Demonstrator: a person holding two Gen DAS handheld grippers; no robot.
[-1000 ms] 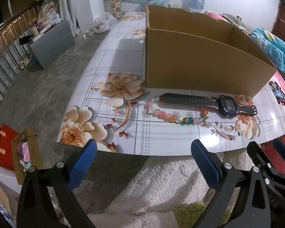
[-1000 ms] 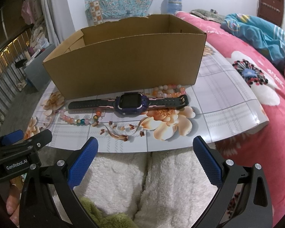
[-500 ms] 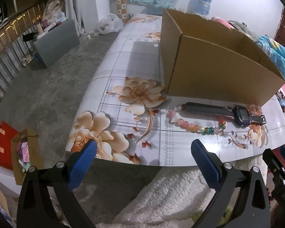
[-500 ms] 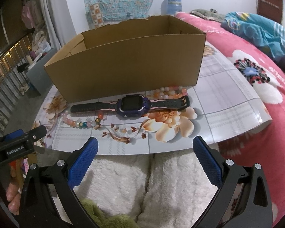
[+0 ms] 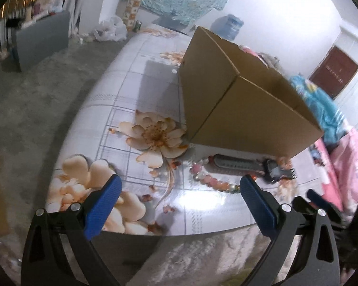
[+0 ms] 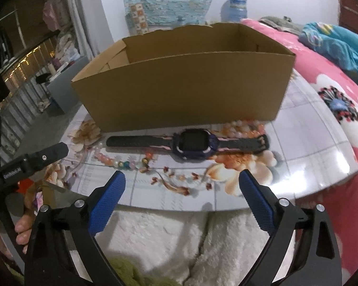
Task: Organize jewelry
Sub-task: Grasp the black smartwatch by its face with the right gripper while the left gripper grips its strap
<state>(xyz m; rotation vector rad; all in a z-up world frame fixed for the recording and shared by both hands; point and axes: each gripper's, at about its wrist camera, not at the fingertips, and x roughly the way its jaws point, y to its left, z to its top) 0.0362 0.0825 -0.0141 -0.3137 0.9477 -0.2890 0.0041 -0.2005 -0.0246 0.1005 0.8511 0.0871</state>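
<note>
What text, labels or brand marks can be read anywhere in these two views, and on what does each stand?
White lettering on the left gripper body, seen in the right wrist view: blurred and at an angle, not legible.
Pale marks across the dark red door in the left wrist view: too small to read.
Watch screen: dark, no text.
Cardboard box: no print visible.

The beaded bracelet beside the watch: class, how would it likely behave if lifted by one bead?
The beaded bracelet lies in a loose curve, so it would probably droop and swing. Its round, glossy beads look slippery and may slide or roll if pushed.
</note>
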